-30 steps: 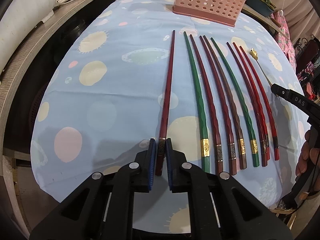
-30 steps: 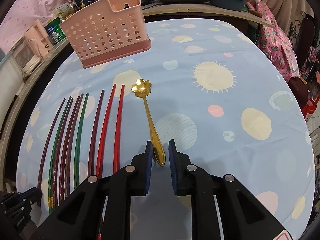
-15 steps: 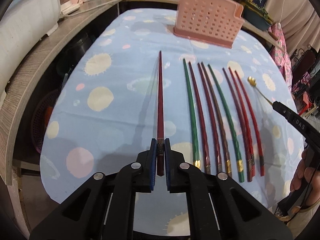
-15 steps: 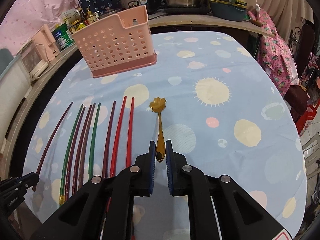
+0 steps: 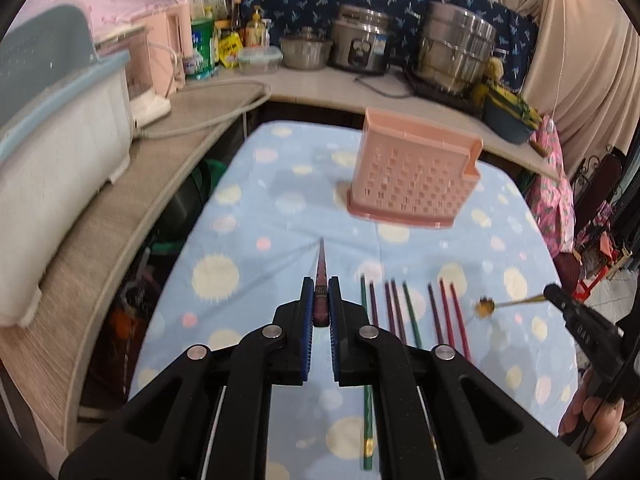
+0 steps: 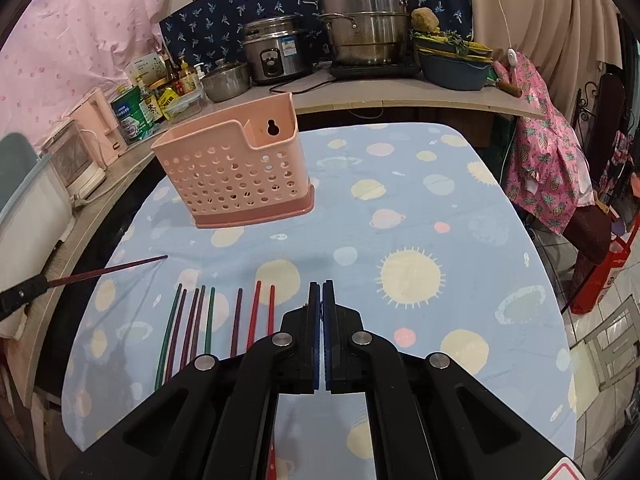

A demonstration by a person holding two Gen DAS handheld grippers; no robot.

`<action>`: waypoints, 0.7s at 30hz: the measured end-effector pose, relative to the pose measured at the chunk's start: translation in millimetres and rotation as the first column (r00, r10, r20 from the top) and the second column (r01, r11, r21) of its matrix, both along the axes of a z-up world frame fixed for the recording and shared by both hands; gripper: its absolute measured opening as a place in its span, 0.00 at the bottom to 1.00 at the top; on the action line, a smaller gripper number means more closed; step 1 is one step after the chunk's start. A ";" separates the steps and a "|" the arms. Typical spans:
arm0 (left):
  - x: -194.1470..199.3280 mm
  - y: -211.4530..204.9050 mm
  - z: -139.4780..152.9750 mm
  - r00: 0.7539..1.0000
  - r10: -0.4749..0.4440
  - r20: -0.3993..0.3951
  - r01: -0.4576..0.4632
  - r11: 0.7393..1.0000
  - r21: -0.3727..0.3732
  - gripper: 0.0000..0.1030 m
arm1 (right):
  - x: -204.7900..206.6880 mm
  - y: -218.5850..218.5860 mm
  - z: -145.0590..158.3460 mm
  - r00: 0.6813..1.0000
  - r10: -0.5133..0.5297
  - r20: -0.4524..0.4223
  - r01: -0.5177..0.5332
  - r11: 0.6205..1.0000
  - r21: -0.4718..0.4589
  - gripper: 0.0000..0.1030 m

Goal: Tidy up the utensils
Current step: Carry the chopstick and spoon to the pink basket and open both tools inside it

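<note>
My left gripper is shut on the thick end of a dark red chopstick, which is lifted off the blue spotted tablecloth and points toward the pink perforated basket. The right wrist view shows that gripper and chopstick at the left. My right gripper is up in the air, its jaws closing tight; the spoon is hidden edge-on between them. In the left wrist view the right gripper holds a gold flower-bowl spoon by the handle. Several chopsticks lie in a row.
The basket stands upright at the table's far side. Behind it a counter carries steel pots, a rice cooker and bottles. A white dish rack is on the left counter. Pink cloth hangs at the right.
Both grippers have risen off the table. The dark red chopstick went up with the left one, the gold spoon with the right. The right jaws narrowed onto the spoon's handle.
</note>
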State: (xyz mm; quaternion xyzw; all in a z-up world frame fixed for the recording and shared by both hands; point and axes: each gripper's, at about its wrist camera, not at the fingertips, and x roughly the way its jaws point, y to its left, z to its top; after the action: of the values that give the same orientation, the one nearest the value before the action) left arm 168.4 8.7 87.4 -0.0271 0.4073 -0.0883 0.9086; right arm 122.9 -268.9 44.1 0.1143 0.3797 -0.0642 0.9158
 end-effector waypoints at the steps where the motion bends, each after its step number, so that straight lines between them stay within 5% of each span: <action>1: 5.7 0.4 7.8 1.000 0.004 0.017 -0.004 1.000 -0.002 0.07 | 2.9 -1.2 5.2 1.000 0.002 0.011 -0.002 1.000 0.001 0.02; 11: 66.9 -4.8 91.0 0.983 0.026 0.180 -0.021 0.999 -0.029 0.07 | 42.1 -6.5 64.9 0.990 0.033 0.138 -0.036 0.999 0.020 0.02; 21: 103.6 -21.9 181.8 0.934 0.039 0.356 0.003 0.993 -0.118 0.07 | 101.9 -9.7 114.1 0.969 0.028 0.244 -0.032 0.999 0.011 0.02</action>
State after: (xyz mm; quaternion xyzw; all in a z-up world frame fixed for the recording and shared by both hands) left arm 272.0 -13.1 269.1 -0.0671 0.2293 -0.1070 0.9651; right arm 224.9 -278.6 158.2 0.1223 0.2662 -0.0331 0.9555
